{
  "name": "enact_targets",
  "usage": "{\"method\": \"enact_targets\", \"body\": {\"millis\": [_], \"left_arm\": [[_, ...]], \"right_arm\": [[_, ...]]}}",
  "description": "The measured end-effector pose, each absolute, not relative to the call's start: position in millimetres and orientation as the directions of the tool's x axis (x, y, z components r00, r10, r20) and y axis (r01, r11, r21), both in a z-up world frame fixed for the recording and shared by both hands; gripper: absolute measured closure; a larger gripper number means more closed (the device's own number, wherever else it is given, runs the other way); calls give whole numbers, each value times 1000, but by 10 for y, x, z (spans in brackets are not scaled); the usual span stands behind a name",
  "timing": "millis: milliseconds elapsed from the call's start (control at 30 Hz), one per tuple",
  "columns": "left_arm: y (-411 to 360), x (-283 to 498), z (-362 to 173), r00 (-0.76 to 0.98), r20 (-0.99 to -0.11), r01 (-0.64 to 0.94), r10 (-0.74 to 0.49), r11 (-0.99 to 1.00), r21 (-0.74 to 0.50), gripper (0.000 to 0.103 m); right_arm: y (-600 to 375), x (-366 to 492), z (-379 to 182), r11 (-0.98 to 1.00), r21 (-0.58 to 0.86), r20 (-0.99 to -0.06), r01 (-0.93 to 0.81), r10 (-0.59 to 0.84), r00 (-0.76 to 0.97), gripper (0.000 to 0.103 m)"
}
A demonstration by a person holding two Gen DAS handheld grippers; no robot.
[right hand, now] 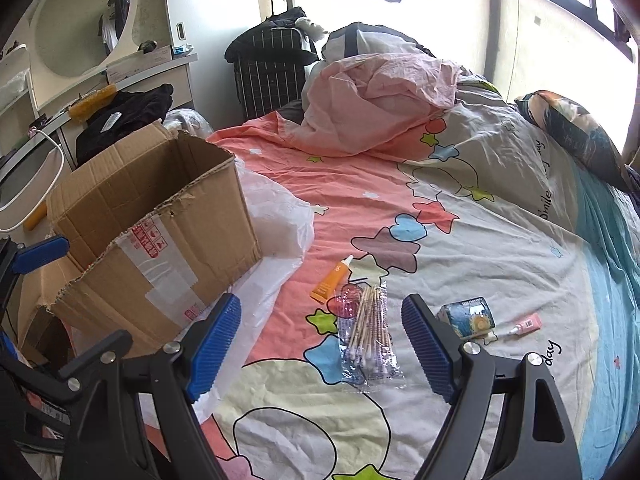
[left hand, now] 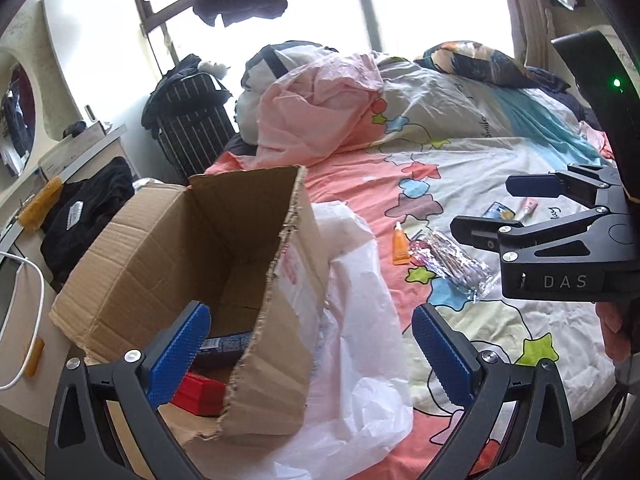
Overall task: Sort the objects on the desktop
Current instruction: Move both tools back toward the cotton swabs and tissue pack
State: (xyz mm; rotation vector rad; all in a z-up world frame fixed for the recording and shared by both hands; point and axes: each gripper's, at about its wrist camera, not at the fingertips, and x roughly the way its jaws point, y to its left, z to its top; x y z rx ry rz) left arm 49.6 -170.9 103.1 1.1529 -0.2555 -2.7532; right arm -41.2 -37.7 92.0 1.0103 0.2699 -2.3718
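An open cardboard box [left hand: 192, 248] stands at the bed's left edge; it also shows in the right wrist view [right hand: 160, 216]. Inside lie a red box [left hand: 200, 394] and a blue packet [left hand: 226, 344]. My left gripper [left hand: 312, 356] is open and empty over the box's near corner. My right gripper [right hand: 320, 348] is open and empty just above a clear bag of cotton swabs [right hand: 368, 332]. An orange tube [right hand: 332, 278], a small blue pack [right hand: 466, 316] and a pink tube [right hand: 526, 325] lie around it. The right gripper [left hand: 492, 208] also shows in the left wrist view.
A white plastic bag [left hand: 360, 320] lies beside the box on the patterned bedsheet [right hand: 480, 240]. A crumpled pink quilt [right hand: 380, 100] and a pillow [right hand: 576, 132] are at the back. A desk [right hand: 132, 76] with black clothes stands to the left.
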Motion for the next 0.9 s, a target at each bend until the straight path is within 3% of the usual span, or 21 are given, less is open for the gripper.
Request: {"method": "enact_targets", "body": {"millis": [900], "left_arm": [[-699,-98,436,-618,-783,-100,-71,-981,168,0]], "right_arm": [[865,-787,443,-923,49,-778,381,-274,-565,23]]}}
